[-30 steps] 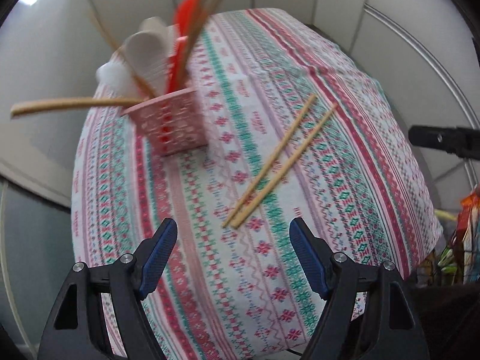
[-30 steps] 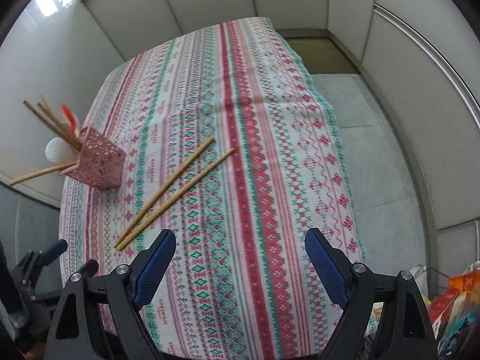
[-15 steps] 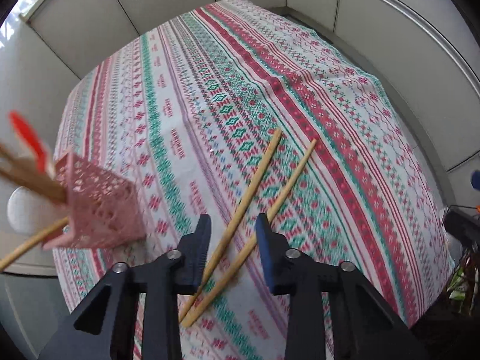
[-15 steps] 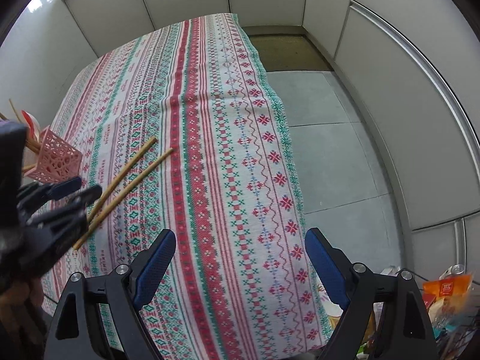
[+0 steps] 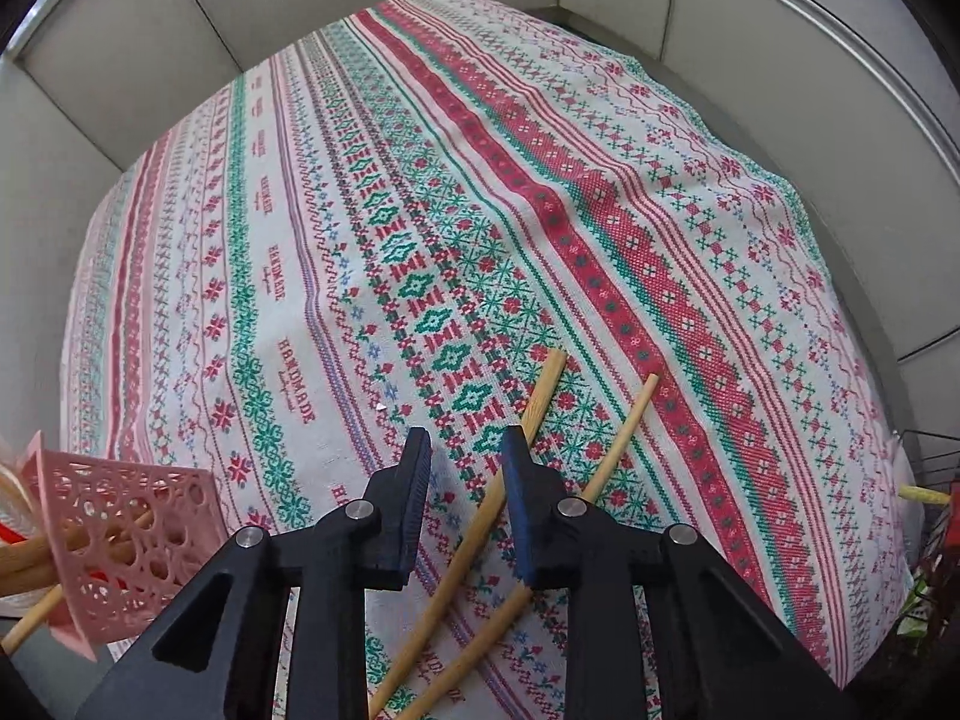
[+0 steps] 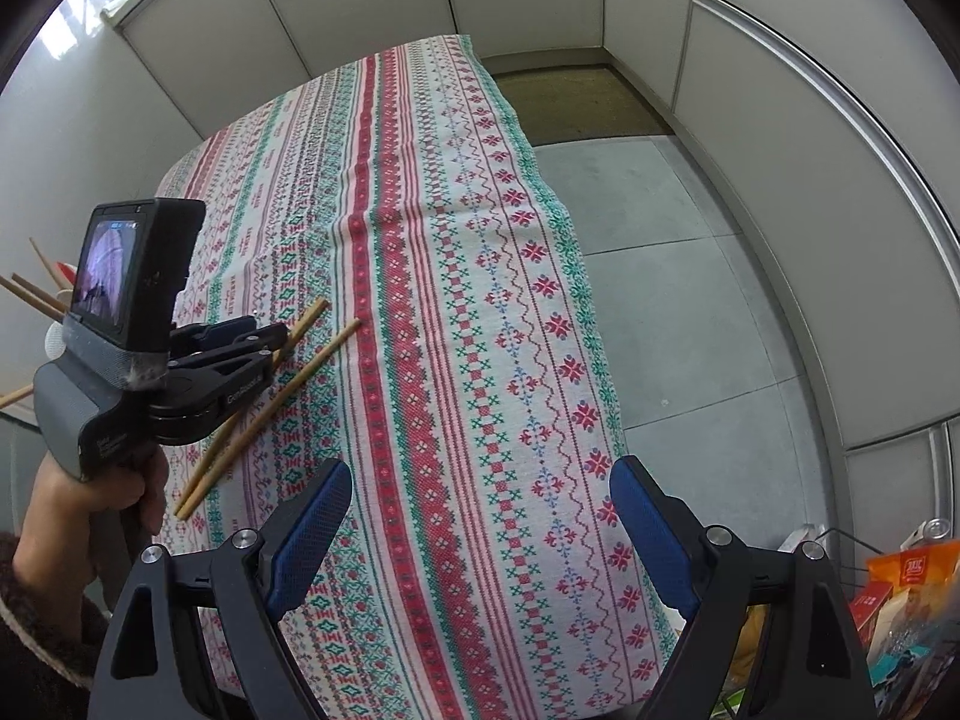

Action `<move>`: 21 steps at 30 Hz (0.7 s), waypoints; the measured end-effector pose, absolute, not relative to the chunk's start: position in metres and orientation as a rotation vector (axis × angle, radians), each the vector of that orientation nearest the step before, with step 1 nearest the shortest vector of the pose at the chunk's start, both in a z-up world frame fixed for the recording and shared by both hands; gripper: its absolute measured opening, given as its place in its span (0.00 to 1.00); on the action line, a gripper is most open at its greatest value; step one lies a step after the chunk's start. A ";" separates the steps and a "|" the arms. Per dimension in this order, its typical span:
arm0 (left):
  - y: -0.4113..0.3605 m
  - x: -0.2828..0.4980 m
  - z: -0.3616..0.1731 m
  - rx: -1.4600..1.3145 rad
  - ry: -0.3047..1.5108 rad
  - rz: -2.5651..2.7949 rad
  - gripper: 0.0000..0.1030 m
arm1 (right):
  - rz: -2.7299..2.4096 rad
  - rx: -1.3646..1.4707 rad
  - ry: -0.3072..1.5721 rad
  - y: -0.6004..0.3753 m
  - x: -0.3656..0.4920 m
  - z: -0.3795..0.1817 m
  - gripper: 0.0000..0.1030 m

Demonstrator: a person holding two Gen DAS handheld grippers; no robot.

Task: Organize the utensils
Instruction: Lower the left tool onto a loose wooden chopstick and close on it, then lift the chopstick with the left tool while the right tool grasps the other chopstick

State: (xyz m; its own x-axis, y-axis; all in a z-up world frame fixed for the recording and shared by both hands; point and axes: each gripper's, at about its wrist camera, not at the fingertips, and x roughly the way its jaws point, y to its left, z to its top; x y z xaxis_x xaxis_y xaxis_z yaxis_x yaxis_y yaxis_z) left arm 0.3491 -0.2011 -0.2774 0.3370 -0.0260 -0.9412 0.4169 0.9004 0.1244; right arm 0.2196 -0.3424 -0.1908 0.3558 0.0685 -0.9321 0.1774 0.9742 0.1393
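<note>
Two wooden chopsticks lie side by side on the patterned tablecloth (image 5: 372,192). My left gripper (image 5: 462,468) points steeply down over them, and its jaws are closing. The left chopstick (image 5: 474,528) runs between the blue pads with a gap on both sides. The right chopstick (image 5: 624,438) passes outside, behind the right finger. A pink lattice holder (image 5: 120,528) with utensils in it stands at the lower left. In the right wrist view the left gripper (image 6: 264,333) sits over the chopsticks (image 6: 324,354). My right gripper (image 6: 480,516) hangs open above bare cloth.
The tablecloth (image 6: 480,300) drops off at its right edge to a grey tiled floor (image 6: 690,300). Snack packages (image 6: 900,582) sit at the lower right. A person's hand (image 6: 72,510) holds the left gripper's handle. White panel walls surround the table.
The left gripper has swung away from the pink holder and come down over the chopsticks, its jaws narrowing from wide to around one stick. The right gripper has drifted slightly and stayed open.
</note>
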 end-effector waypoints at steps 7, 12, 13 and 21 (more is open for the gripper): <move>-0.199 0.354 -0.280 0.280 1.257 -0.359 0.27 | -0.071 0.248 1.207 -0.339 0.222 -0.189 0.87; -0.209 0.359 -0.288 0.308 1.264 -0.343 0.26 | -0.076 0.264 1.192 -0.341 0.220 -0.186 0.87; -0.210 0.359 -0.288 0.305 1.264 -0.340 0.26 | -0.078 0.264 1.192 -0.341 0.221 -0.185 0.87; -0.190 0.354 -0.291 0.270 1.330 -0.272 0.07 | -0.074 0.267 1.227 -0.341 0.224 -0.196 0.87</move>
